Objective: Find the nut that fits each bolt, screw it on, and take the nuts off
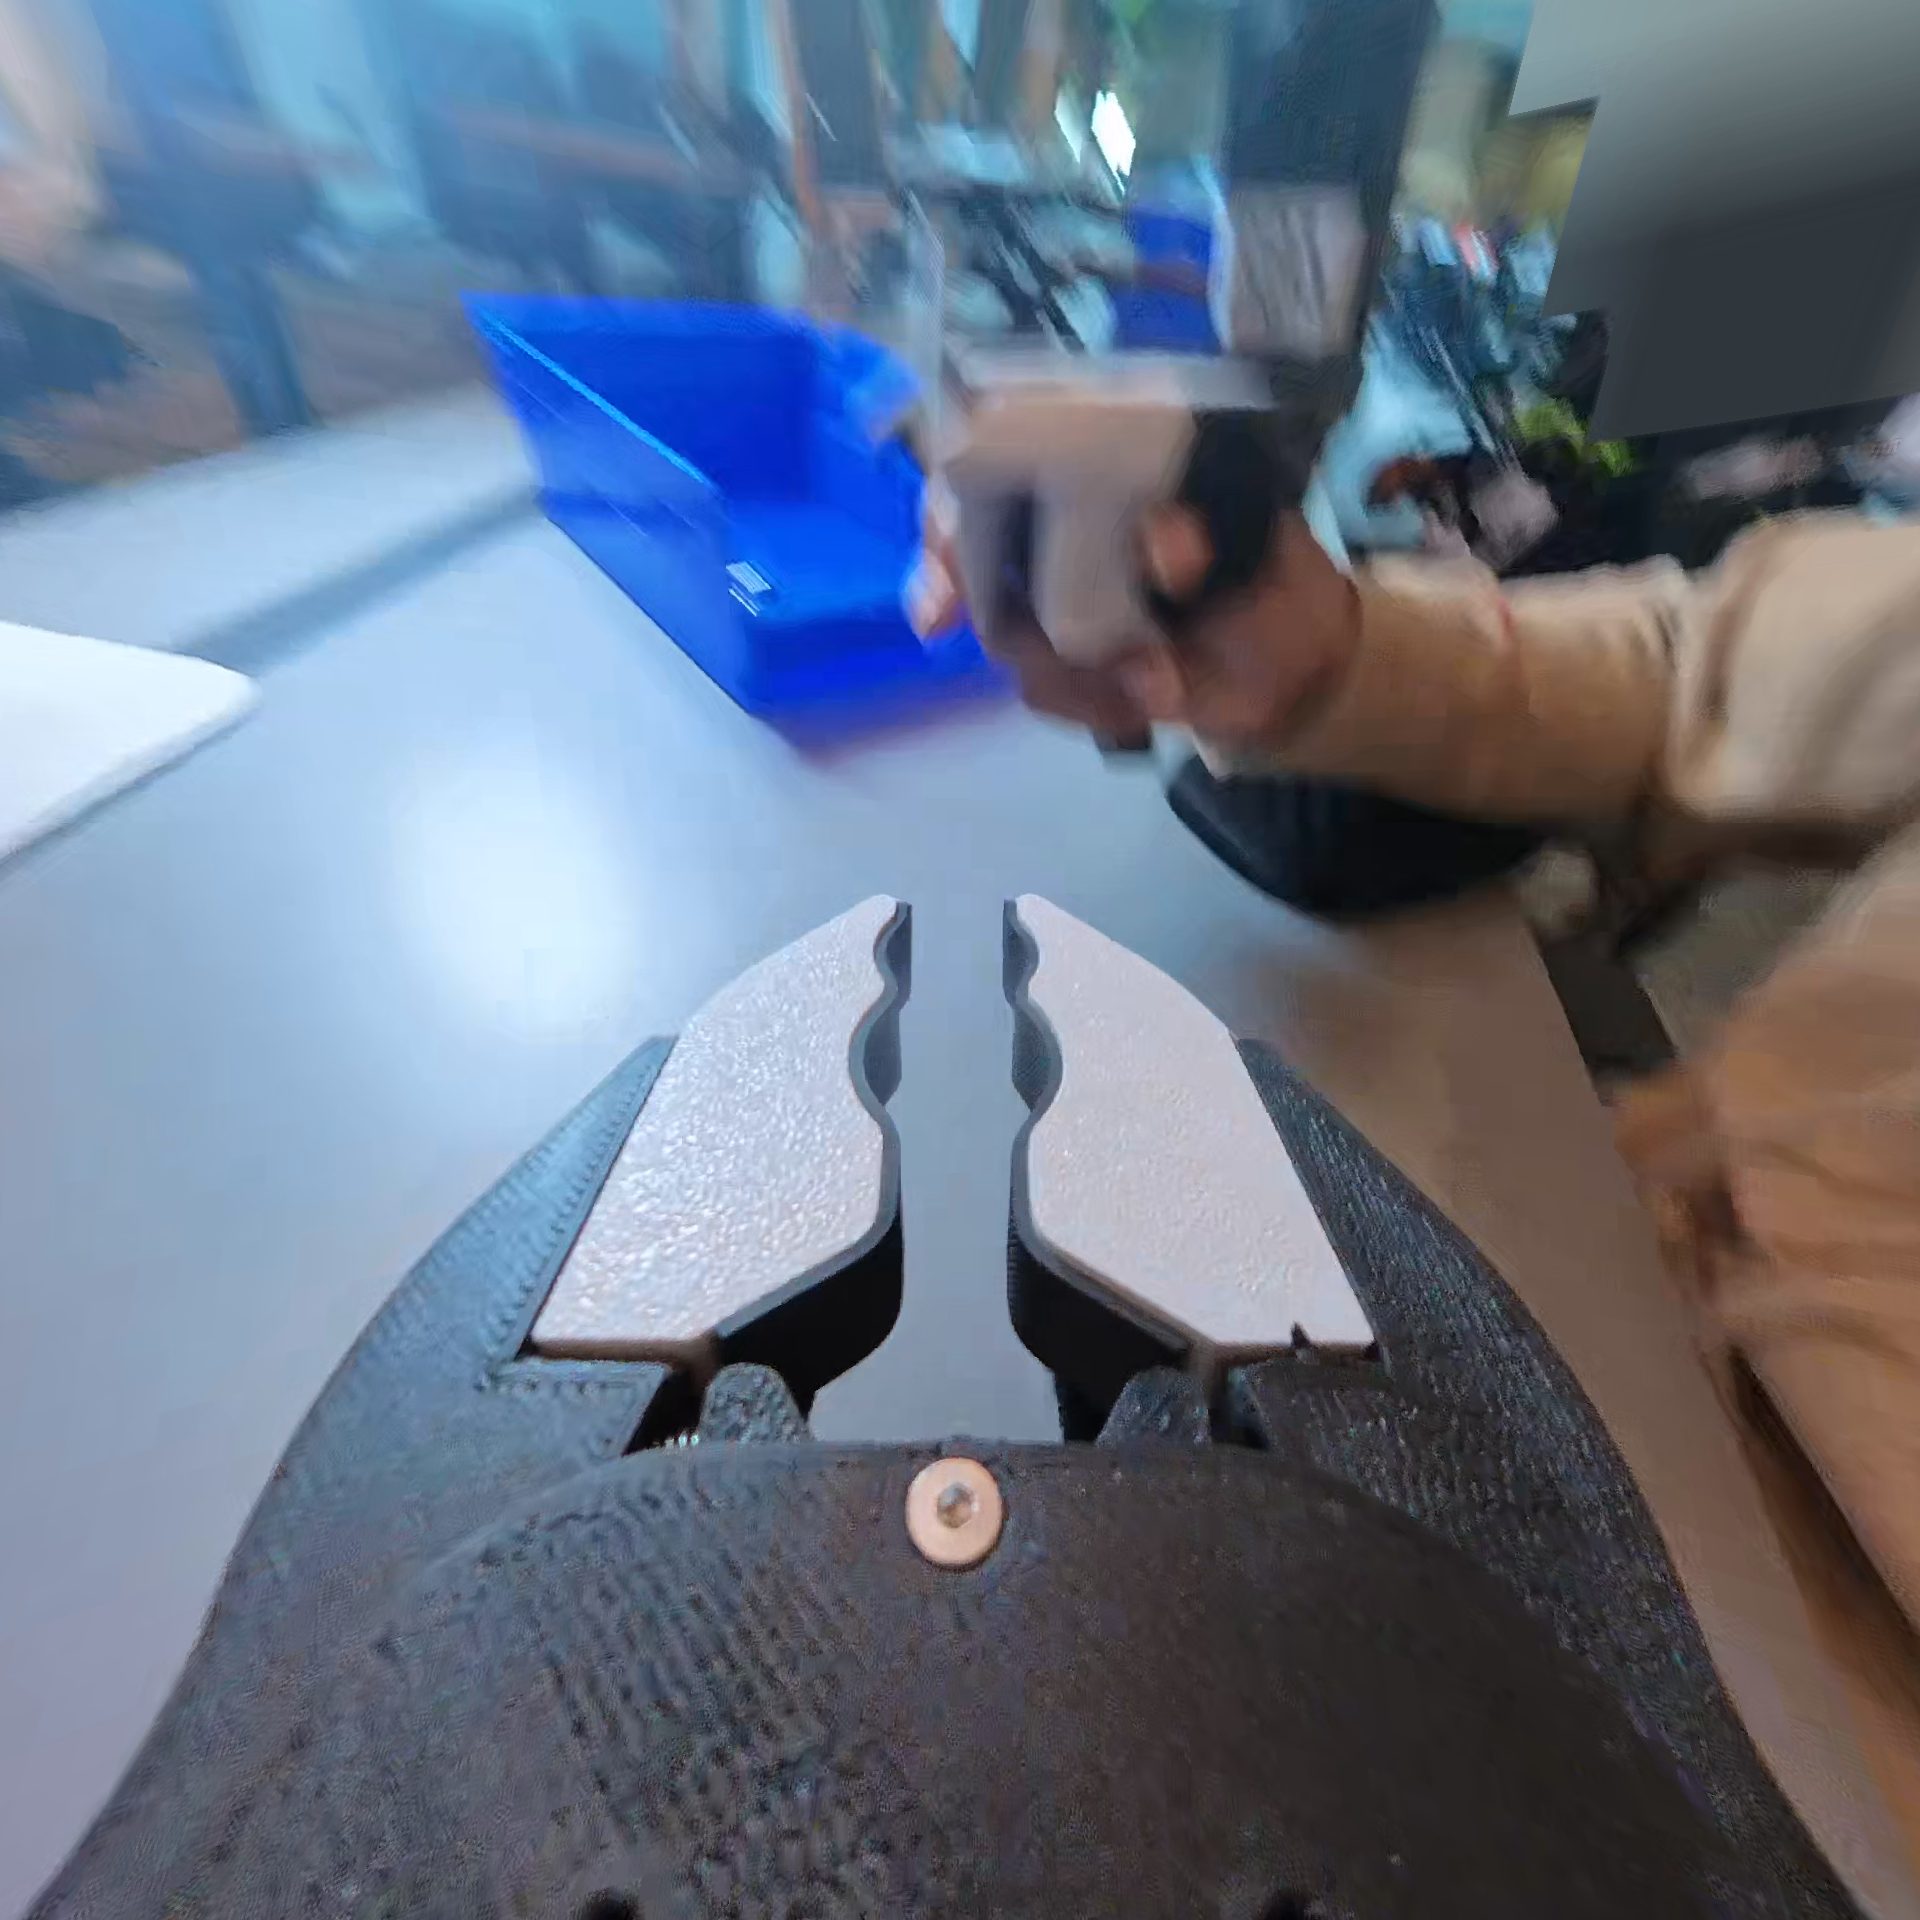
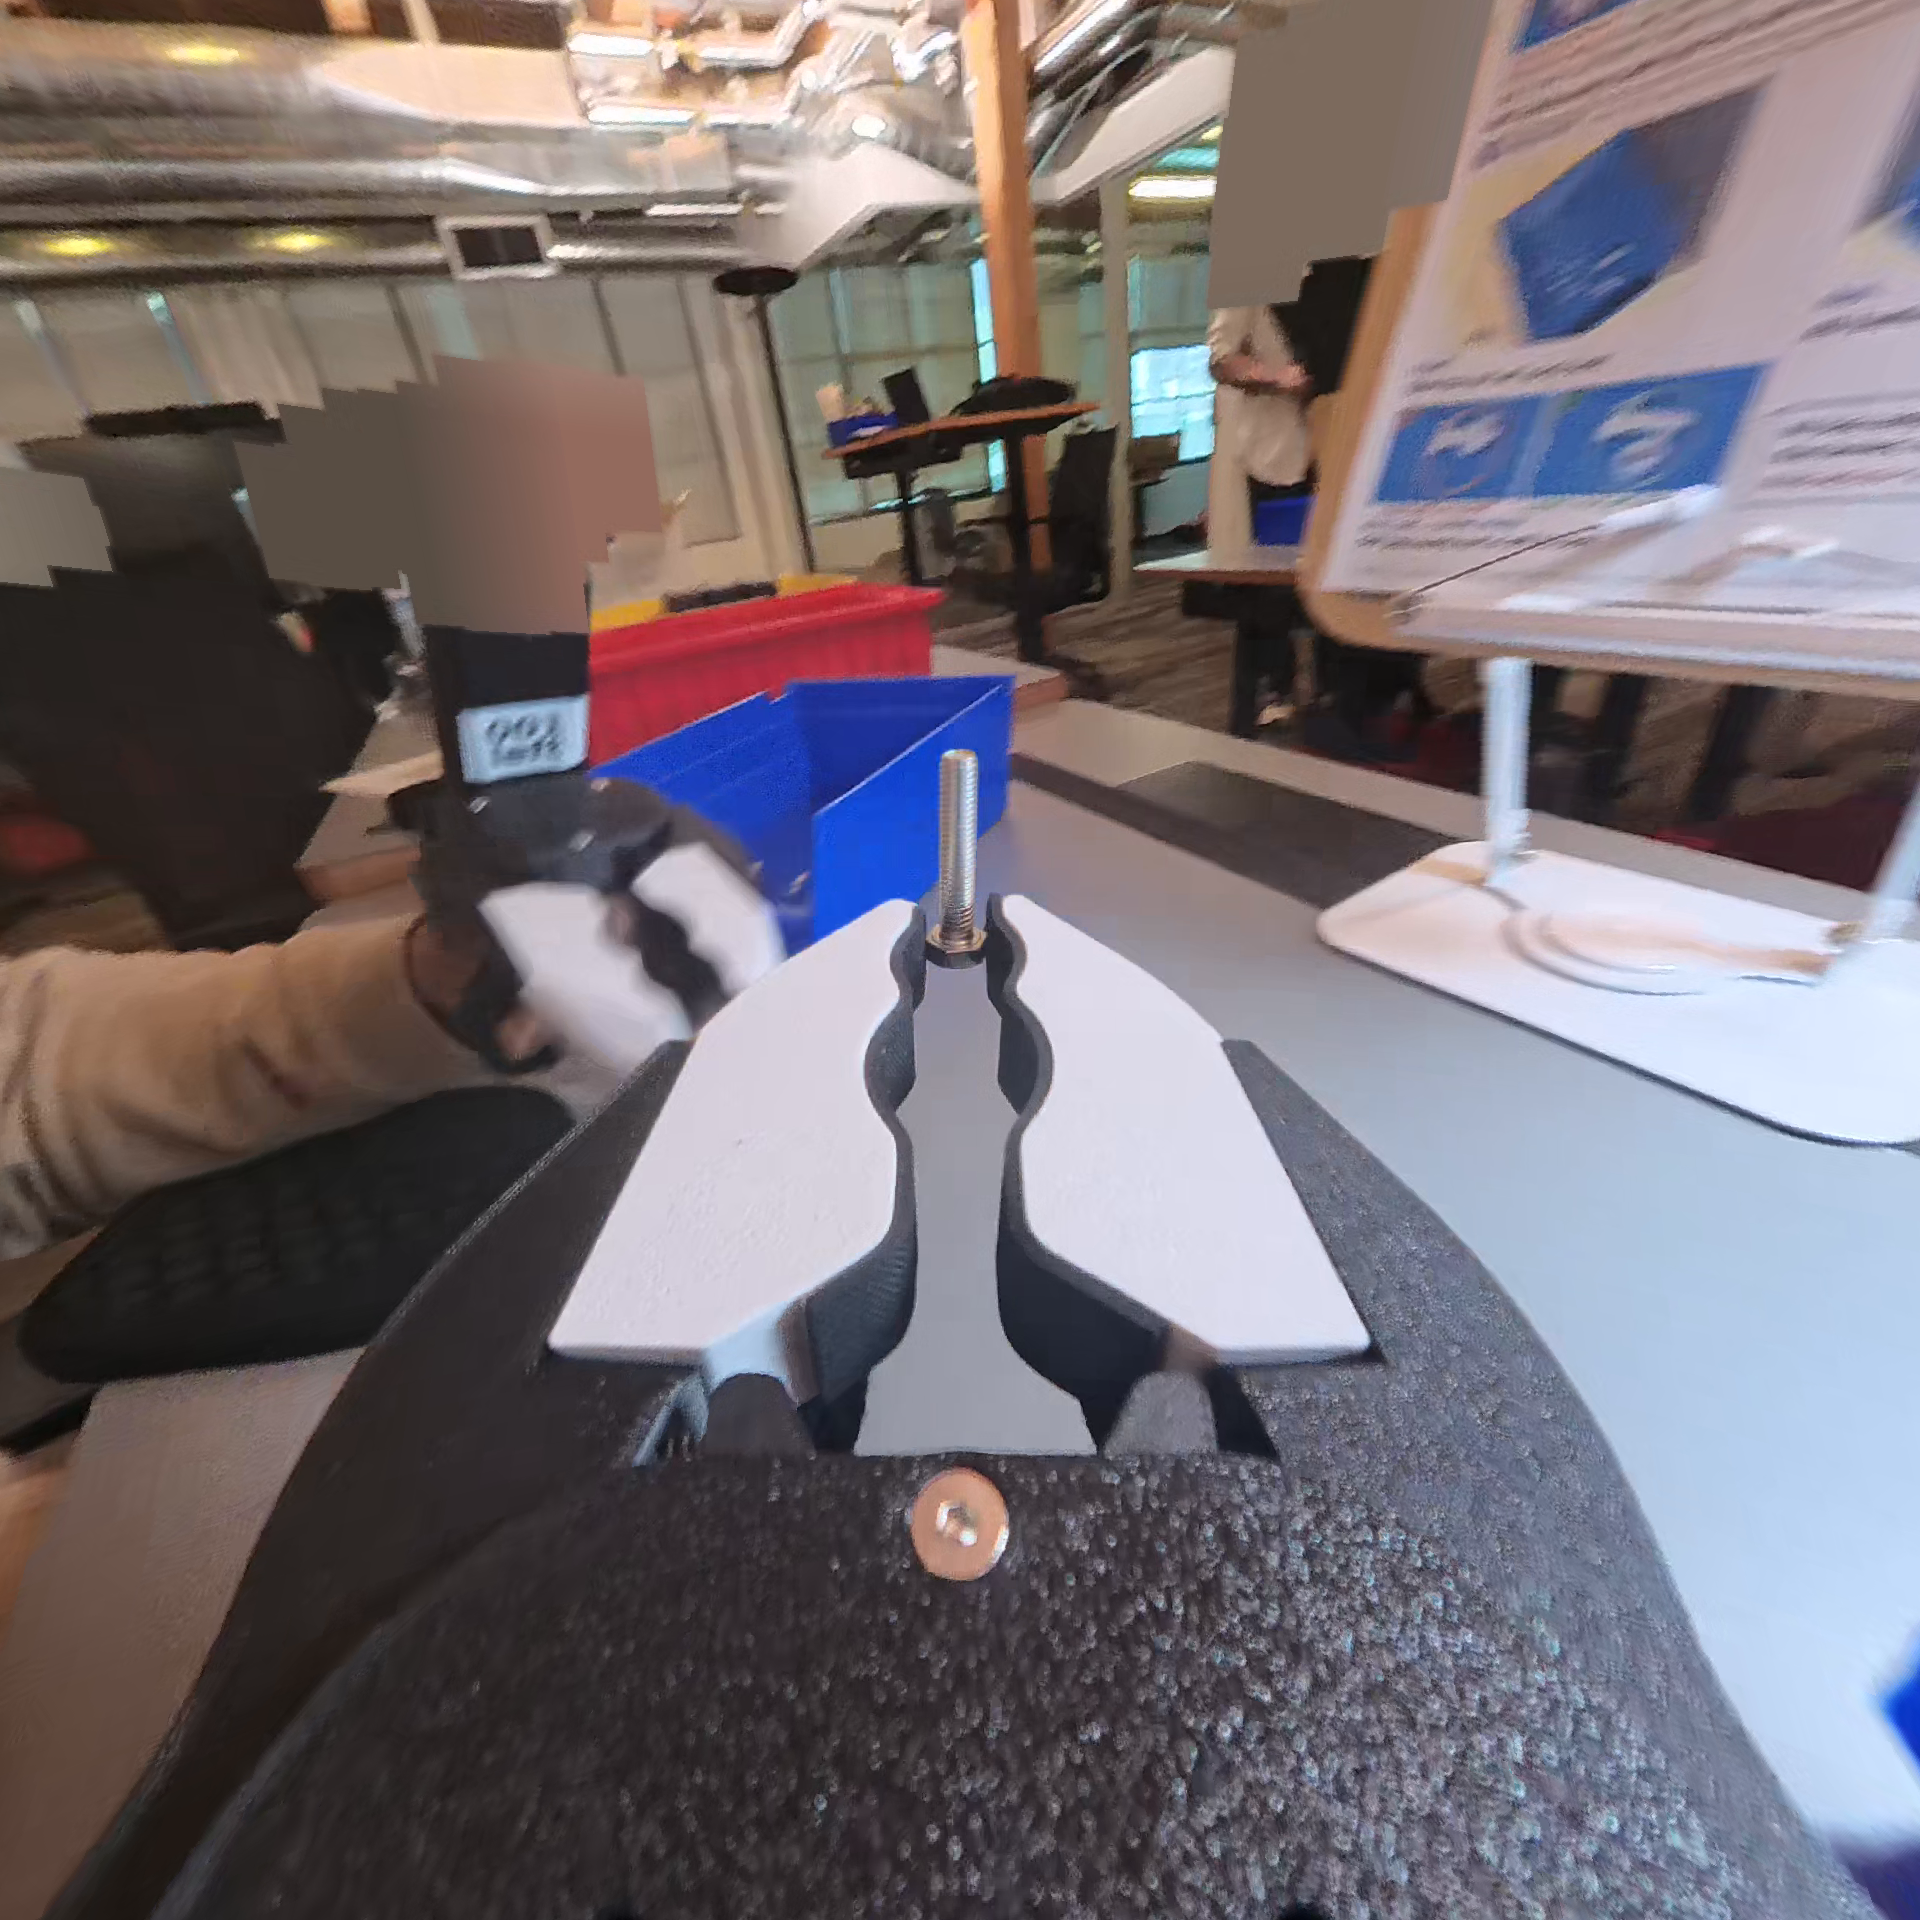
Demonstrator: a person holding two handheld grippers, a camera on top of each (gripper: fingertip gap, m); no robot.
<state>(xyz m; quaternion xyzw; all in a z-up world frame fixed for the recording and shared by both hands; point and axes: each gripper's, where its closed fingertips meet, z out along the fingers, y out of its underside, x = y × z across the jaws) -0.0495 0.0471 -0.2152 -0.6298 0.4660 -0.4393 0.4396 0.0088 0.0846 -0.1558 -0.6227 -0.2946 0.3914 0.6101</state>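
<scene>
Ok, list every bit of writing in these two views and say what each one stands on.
White label on the black body of the left gripper: short print, not repeated here.
Instruction sheet on the white stand: lines of text, blurred, unreadable.
Sticker on the blue bin: too small and blurred.
Red and white label on the right gripper: motion-blurred, unreadable.

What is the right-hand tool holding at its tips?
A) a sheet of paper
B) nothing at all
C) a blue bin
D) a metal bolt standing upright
D: in the right wrist view the right tool is shut on a threaded metal bolt, gripped at its base and pointing straight up in front of the blue bin.
</scene>
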